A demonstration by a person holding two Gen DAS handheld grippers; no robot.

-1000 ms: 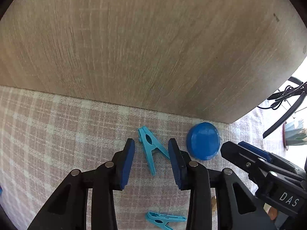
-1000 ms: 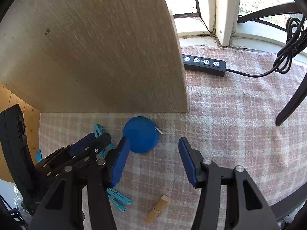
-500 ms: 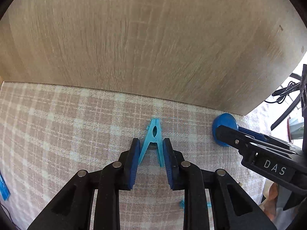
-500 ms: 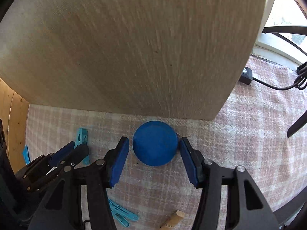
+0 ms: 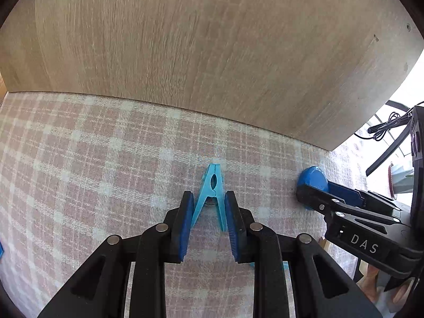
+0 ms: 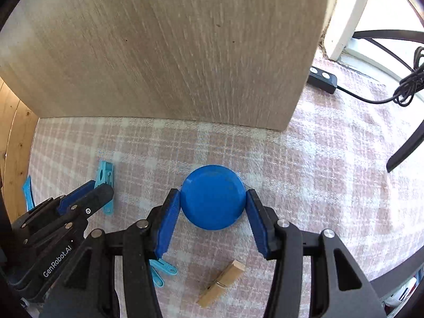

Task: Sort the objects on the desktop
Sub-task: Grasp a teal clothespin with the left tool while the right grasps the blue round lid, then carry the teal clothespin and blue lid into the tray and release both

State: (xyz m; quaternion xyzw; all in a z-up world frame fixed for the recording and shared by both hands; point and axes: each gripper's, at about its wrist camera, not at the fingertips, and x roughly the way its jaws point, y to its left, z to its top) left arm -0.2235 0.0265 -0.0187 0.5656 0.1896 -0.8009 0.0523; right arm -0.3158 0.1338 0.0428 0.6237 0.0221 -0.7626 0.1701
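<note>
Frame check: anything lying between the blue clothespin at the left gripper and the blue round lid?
Only bare plaid tablecloth lies between the blue clothespin and the blue round lid, seen in the right wrist view; the left gripper tip overlaps the clothespin.

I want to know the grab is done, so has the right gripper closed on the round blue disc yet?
Apparently yes: the right gripper has both pads against the sides of the round blue disc, which lies on the checked cloth.

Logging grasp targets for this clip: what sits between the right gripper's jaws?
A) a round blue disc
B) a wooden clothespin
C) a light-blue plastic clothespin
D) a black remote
A: in the right wrist view the round blue disc lies on the checked cloth, with the right gripper jaws against its two sides.
</note>
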